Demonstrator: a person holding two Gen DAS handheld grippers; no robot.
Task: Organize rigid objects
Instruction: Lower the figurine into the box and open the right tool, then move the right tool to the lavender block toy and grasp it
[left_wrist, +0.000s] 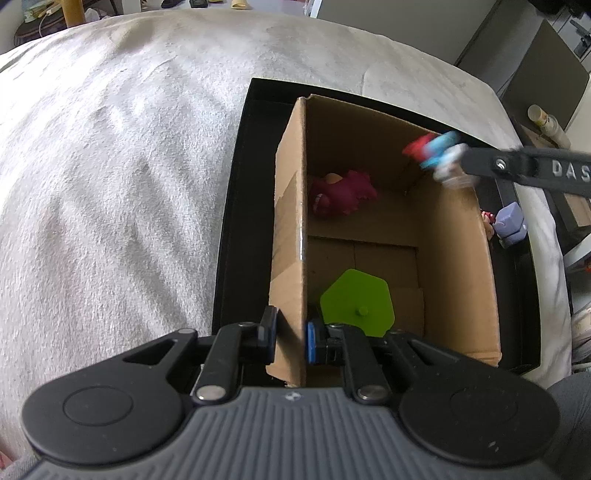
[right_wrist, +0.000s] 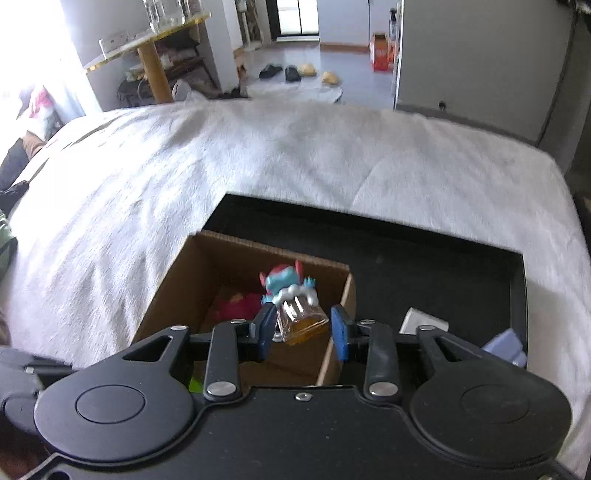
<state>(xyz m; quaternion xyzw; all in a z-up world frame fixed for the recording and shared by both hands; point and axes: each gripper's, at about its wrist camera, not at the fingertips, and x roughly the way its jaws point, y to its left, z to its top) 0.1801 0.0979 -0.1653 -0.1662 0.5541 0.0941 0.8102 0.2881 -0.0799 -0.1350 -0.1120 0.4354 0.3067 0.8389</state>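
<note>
A cardboard box (left_wrist: 291, 221) stands in a black tray (left_wrist: 236, 221) on a white blanket. My left gripper (left_wrist: 291, 336) is shut on the box's near left wall, one pad on each side. Inside lie a magenta toy (left_wrist: 343, 192) and a green hexagonal piece (left_wrist: 356, 299). A blue, red and white figure (right_wrist: 288, 291) on a clear amber base hangs blurred over the box (right_wrist: 258, 245), between the blue pads of my right gripper (right_wrist: 302, 330). The jaws stand apart, with a gap at the right pad. In the left wrist view that figure (left_wrist: 432, 151) shows at the tip of the right gripper's finger (left_wrist: 517, 166).
A purple figure (left_wrist: 511, 223) and a small red one (left_wrist: 487, 218) stand in the tray right of the box, near a white card (right_wrist: 423, 321). The white blanket (right_wrist: 258, 155) spreads left and beyond. A grey cabinet (right_wrist: 480, 55) stands past the bed's far right corner.
</note>
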